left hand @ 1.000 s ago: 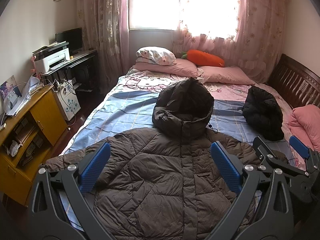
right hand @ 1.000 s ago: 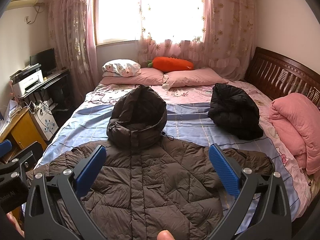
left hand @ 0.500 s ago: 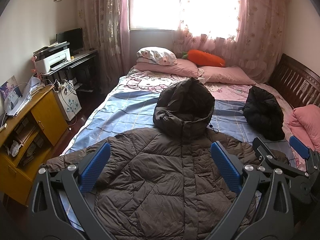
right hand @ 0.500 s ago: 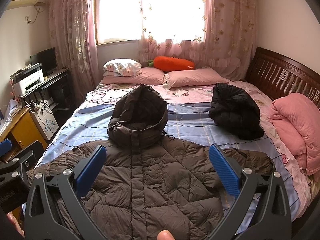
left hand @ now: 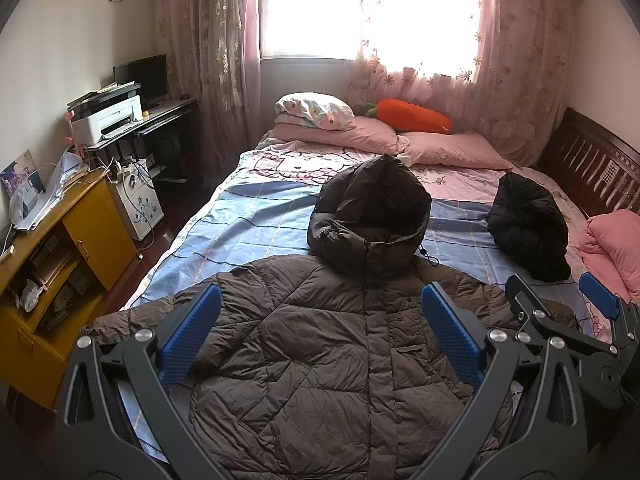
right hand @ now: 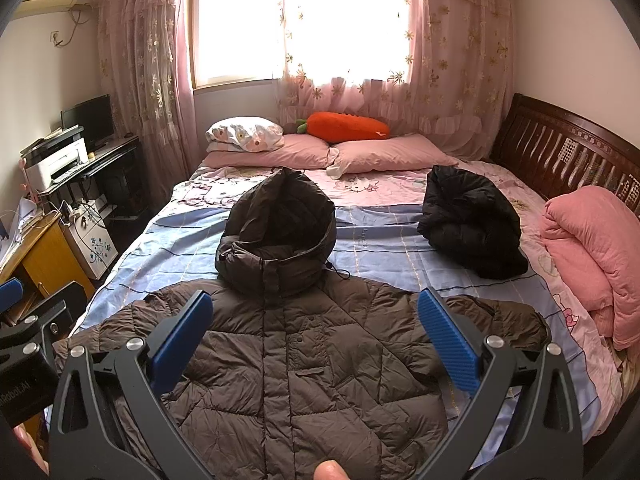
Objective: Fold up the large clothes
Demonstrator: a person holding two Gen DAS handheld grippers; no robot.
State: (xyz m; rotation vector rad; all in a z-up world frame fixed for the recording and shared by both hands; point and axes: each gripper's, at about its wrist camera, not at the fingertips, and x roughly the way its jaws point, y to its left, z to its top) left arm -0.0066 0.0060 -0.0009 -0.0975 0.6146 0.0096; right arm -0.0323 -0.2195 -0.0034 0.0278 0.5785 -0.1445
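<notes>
Lying front-up across the near edge of the bed (right hand: 192, 232), a brown quilted hooded down jacket (right hand: 304, 364) has its sleeves spread and its hood pointing toward the pink pillows (right hand: 384, 156); left gripper (left hand: 320, 332) and right gripper (right hand: 316, 328) hover above it, jaws wide apart, gripping nothing; a crumpled black jacket (right hand: 472, 220) sits near the right edge

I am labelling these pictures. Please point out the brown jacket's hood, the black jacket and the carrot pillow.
hood (right hand: 280, 220): right wrist view, its crown.
black jacket (right hand: 468, 216): right wrist view, its middle.
carrot pillow (left hand: 416, 116): left wrist view, orange body.
</notes>
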